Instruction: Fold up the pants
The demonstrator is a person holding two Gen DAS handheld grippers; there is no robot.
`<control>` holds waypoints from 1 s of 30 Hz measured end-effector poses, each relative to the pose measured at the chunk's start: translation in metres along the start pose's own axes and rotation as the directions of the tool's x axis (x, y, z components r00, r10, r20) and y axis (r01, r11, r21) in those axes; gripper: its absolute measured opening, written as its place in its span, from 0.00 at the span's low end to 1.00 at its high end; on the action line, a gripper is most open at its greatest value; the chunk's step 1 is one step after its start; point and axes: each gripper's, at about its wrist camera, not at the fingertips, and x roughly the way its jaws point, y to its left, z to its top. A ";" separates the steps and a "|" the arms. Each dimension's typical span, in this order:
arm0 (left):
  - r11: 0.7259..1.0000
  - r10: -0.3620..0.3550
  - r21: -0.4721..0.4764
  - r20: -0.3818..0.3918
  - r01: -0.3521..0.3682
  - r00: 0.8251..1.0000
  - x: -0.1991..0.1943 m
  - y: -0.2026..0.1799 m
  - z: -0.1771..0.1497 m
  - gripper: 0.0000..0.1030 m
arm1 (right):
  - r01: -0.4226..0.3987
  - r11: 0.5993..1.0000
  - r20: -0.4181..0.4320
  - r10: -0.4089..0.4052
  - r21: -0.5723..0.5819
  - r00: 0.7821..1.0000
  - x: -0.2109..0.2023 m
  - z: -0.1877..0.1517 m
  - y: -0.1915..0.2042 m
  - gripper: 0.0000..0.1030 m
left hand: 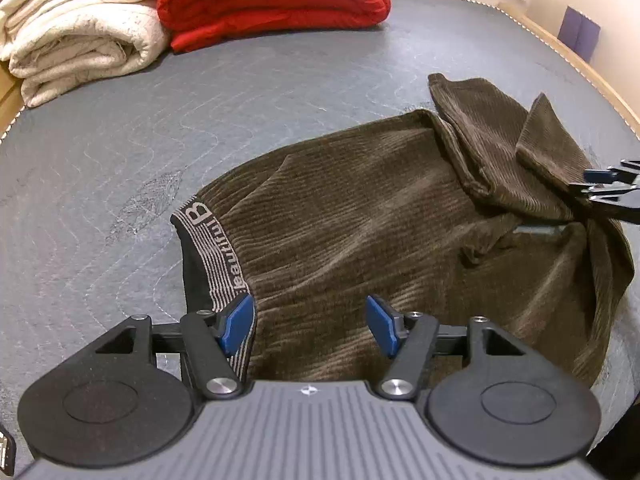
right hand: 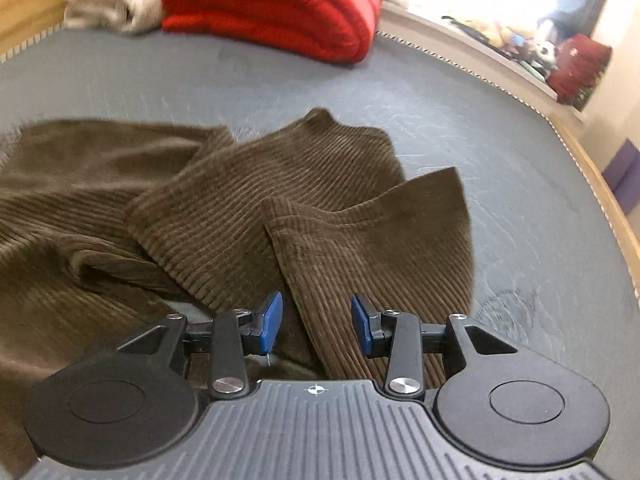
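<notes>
Brown corduroy pants (left hand: 360, 220) lie bunched on the grey quilted surface (left hand: 100, 152). Their grey lettered waistband (left hand: 212, 248) is at the left, and the leg ends (left hand: 500, 140) are flopped over at the right. My left gripper (left hand: 311, 325) hovers open over the waist end, its left pad (left hand: 240, 324) beside the waistband. In the right wrist view, my right gripper (right hand: 316, 323) stands open over the crumpled leg ends (right hand: 360, 232). A fold of cloth runs between its pads without being pinched. The right gripper (left hand: 612, 192) also shows at the left view's right edge.
A folded red blanket (left hand: 272, 0) and stacked cream blankets (left hand: 76, 28) sit at the far side of the surface. The trimmed edge (left hand: 560, 44) curves along the right. A ledge with clutter (right hand: 520, 40) lies beyond it.
</notes>
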 end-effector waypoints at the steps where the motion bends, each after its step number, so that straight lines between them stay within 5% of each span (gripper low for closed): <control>1: 1.000 0.005 -0.003 -0.007 -0.005 1.000 0.003 0.002 0.001 0.67 | 0.007 1.000 -0.006 -0.007 -0.010 1.000 0.004 0.001 0.004 0.39; 7: 1.000 0.013 -0.017 -0.017 -0.013 1.000 0.009 0.009 0.005 0.67 | 0.029 1.000 -0.096 -0.029 0.000 0.995 0.046 0.009 0.012 0.36; 9: 1.000 0.016 -0.017 -0.020 -0.017 1.000 0.011 0.011 0.006 0.67 | 0.030 0.999 -0.091 -0.028 0.024 0.995 0.047 0.010 0.006 0.18; 10: 1.000 0.018 -0.016 -0.021 -0.018 1.000 0.011 0.012 0.006 0.67 | 0.023 0.999 -0.080 -0.020 0.047 0.997 0.044 0.011 0.001 0.08; 14: 1.000 0.017 -0.017 -0.019 -0.017 1.000 0.009 0.012 0.007 0.67 | 0.021 0.980 0.036 -0.029 0.195 0.999 0.007 0.011 -0.039 0.07; 17: 1.000 0.009 -0.014 -0.005 -0.009 1.000 0.003 0.010 0.007 0.67 | 0.025 0.926 0.100 -0.068 0.377 0.993 -0.030 -0.010 -0.091 0.07; 20: 1.000 0.000 -0.005 0.007 0.000 1.000 -0.002 0.006 0.006 0.67 | 0.074 0.830 0.089 -0.147 0.553 0.985 -0.063 -0.054 -0.150 0.07; 25: 0.999 -0.015 0.032 0.023 0.014 1.000 -0.011 -0.004 0.002 0.67 | 0.183 0.593 -0.044 -0.241 0.784 0.969 -0.115 -0.166 -0.232 0.06; 30: 0.997 0.001 0.080 0.014 -0.002 1.000 -0.009 -0.011 -0.004 0.67 | 0.286 0.250 -0.231 -0.225 0.925 0.946 -0.154 -0.283 -0.286 0.05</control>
